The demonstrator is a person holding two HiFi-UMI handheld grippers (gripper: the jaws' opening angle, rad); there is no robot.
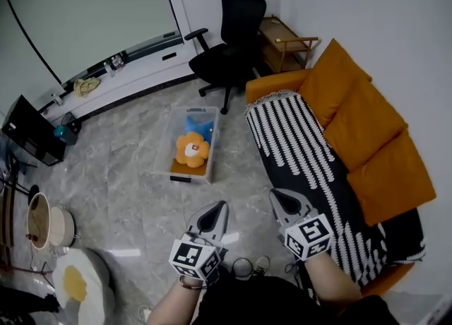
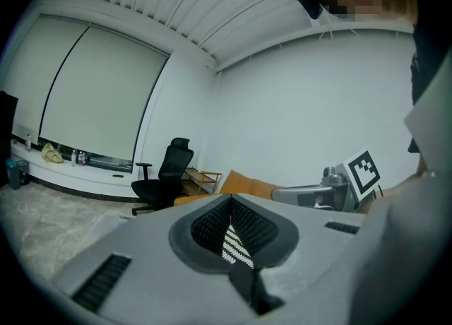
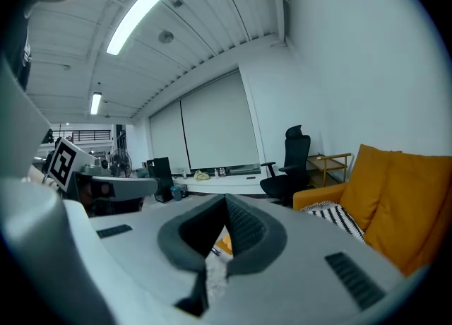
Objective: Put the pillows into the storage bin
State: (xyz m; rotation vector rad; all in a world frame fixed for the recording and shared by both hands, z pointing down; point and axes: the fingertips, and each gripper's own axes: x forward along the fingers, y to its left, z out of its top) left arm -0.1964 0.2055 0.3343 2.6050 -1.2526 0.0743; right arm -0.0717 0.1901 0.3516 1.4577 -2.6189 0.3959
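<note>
Two pillows already lie inside the storage bin, a clear tub on the marble floor just left of the sofa. They are an orange flower-shaped pillow toward the near end and a blue pillow tucked at the far end. Both sit below the rim, so that part of the job looks done. What is left is harder to judge. Three large orange back cushions stand in a row along the sofa's right side, behind a black-and-white striped throw, and they may or may not count as pillows for the bin (the bin looks too small for all three). At the near left a round white thing with a yellow centre rests on the floor; it could be a fried-egg pillow waiting its turn, but I cannot be sure. Neither tool carries anything. The left gripper hangs low in the near middle with its jaws pressed together, only a sliver of the striped throw showing past them in its own view. The right gripper, just beside it and over the near edge of the throw, has its jaws together and empty too. A black office chair stands well beyond the bin. My guess is that the work is either between pillows or close to finished.
</note>
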